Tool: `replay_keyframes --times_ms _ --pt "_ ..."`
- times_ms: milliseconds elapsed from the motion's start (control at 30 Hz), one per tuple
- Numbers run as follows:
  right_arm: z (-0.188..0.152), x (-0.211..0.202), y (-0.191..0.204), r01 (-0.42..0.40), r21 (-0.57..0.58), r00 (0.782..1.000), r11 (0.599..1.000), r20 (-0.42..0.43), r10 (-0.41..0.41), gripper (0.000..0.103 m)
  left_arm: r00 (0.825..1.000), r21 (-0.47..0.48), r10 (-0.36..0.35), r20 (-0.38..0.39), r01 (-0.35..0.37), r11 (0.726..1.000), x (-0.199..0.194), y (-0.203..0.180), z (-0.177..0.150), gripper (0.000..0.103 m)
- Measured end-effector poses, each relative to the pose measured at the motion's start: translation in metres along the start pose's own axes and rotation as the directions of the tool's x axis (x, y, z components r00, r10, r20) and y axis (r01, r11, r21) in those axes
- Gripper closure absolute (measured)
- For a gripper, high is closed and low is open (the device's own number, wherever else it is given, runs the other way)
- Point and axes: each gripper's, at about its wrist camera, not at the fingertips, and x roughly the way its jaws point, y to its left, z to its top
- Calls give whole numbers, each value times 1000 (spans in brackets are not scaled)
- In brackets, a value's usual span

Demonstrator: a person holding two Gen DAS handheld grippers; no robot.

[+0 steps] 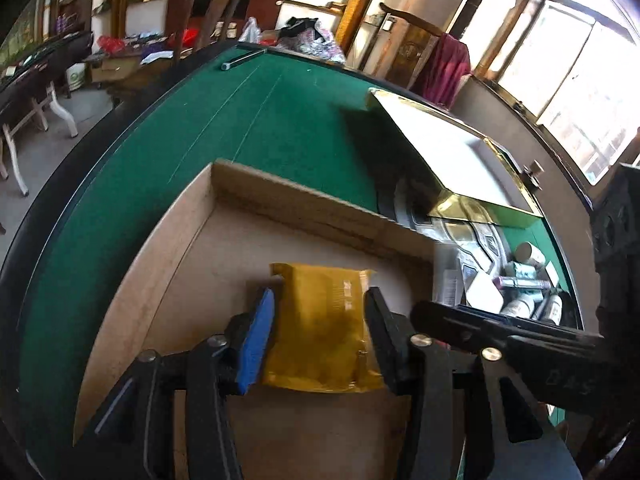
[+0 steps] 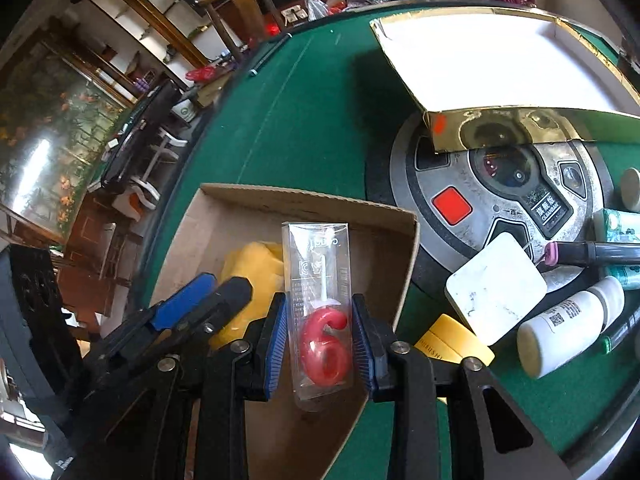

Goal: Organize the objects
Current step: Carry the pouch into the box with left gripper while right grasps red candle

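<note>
Cardboard box (image 2: 392,240): open-topped, on the green counter (image 1: 260,120), directly beneath both grippers; looks to be the collecting place for the loose items.
Left gripper (image 1: 320,328): closed partway onto a yellow packet (image 1: 320,320), blue pad pressed to one edge, black finger to the other; held over the box floor, lifted or resting cannot be told.
Right gripper (image 2: 323,344): pinched on a clear candle case (image 2: 320,300) with a red number "6" candle inside, upright, low over the right edge of the box.
Still outside the box: white bottle (image 2: 568,320), white square tile (image 2: 496,288), yellow jar (image 2: 452,340), dark pen (image 2: 592,254), teal tubes (image 2: 620,226), all crowded to the right beside a round grey appliance (image 2: 500,200).
Gold-edged box (image 2: 480,60): open, white inside, resting partly over the appliance.
Risk, candle case: smooth, narrow plastic held only at its lower sides; could slip or tip onto the box wall and land outside if let go this near the edge.
Risk, packet: soft and pliable; may fold or drag along with the pad on release.
Risk, grippers: close together over one box; likely to knock each other if moved at once.
Readable writing: "6" on the candle; Chinese characters with small Latin letters on the appliance plate, too small to read surely; QR-style label on the white bottle; faint print on the case and the packet, illegible.
</note>
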Motion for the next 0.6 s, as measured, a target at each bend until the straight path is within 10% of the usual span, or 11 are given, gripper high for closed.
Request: replay_keyframes --times_ms 333,600 --pt "-9 -58 -11 22 3 983 1000 183 -22 24 992 -218 1 125 26 976 -33 60 -14 24" --pt "-27 -99 -54 -10 60 972 998 234 -4 23 984 -346 92 155 -33 938 -56 80 -48 24"
